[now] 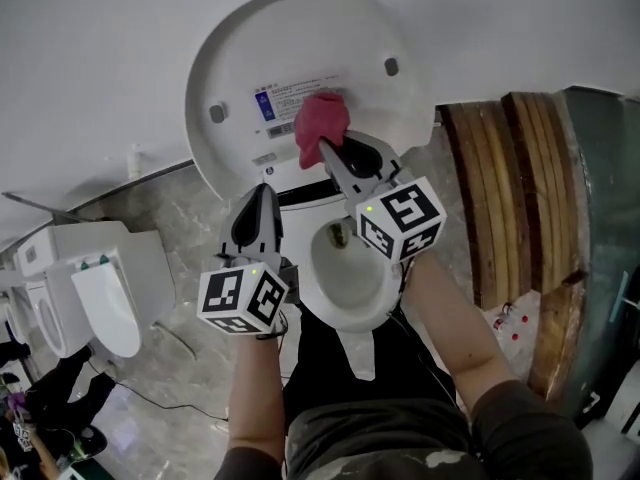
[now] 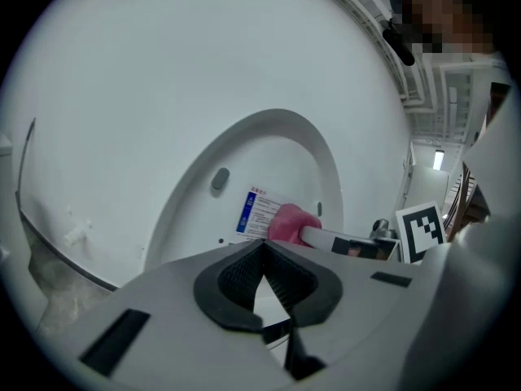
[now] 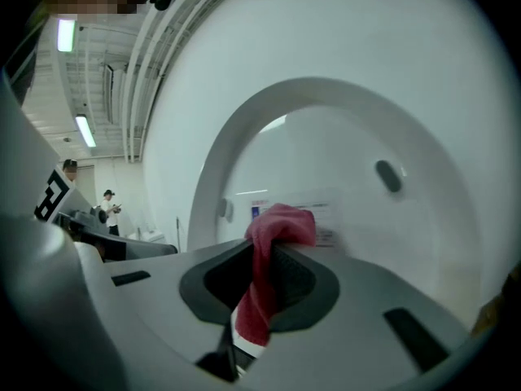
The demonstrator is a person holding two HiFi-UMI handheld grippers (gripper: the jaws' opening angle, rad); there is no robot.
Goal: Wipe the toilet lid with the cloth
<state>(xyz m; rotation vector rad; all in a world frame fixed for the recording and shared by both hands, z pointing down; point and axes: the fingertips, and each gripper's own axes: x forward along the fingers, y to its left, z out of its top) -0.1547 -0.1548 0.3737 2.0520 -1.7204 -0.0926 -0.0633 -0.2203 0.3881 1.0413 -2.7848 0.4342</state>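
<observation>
The white toilet lid (image 1: 300, 38) stands raised against the wall, its underside with a printed label (image 1: 285, 100) facing me. A red cloth (image 1: 321, 126) is bunched at the label's right edge, against the lid. My right gripper (image 1: 332, 154) is shut on the cloth (image 3: 273, 243), which hangs down between the dark pads. My left gripper (image 1: 262, 190) sits lower left of it, shut with nothing in it, its tips (image 2: 262, 247) pointing at the lid (image 2: 269, 165). The cloth (image 2: 289, 222) shows past them.
The open toilet bowl (image 1: 345, 273) lies below the grippers, between my arms. A second white toilet (image 1: 95, 283) stands to the left. Wooden planks (image 1: 520, 198) lean at the right. The white wall (image 1: 100, 58) is behind the lid.
</observation>
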